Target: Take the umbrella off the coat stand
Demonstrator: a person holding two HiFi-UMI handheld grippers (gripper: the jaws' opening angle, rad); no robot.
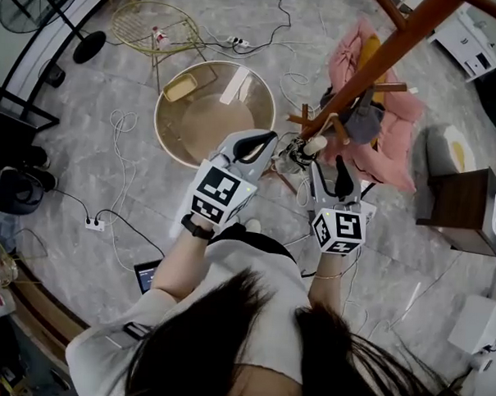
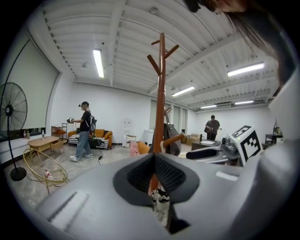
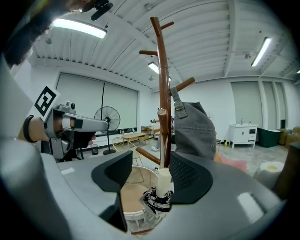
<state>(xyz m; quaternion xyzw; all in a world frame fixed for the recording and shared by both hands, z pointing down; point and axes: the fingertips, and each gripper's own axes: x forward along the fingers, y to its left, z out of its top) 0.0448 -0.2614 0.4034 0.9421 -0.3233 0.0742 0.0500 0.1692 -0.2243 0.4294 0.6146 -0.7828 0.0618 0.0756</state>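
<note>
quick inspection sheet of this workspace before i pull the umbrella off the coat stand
surface: floor of grey stone-look tiles, no spills seen
job's things: coat stand upright; umbrella low against its pole, cream handle up
clutter: grey bag on a peg; pink cloth beside the stand; round table
grippers: left claw open; right claw open, umbrella handle between its jaws, not gripped
cables: loose leads and a power strip on the floor
surroundings: standing fan, wire chair, walking person, second person far off
</note>
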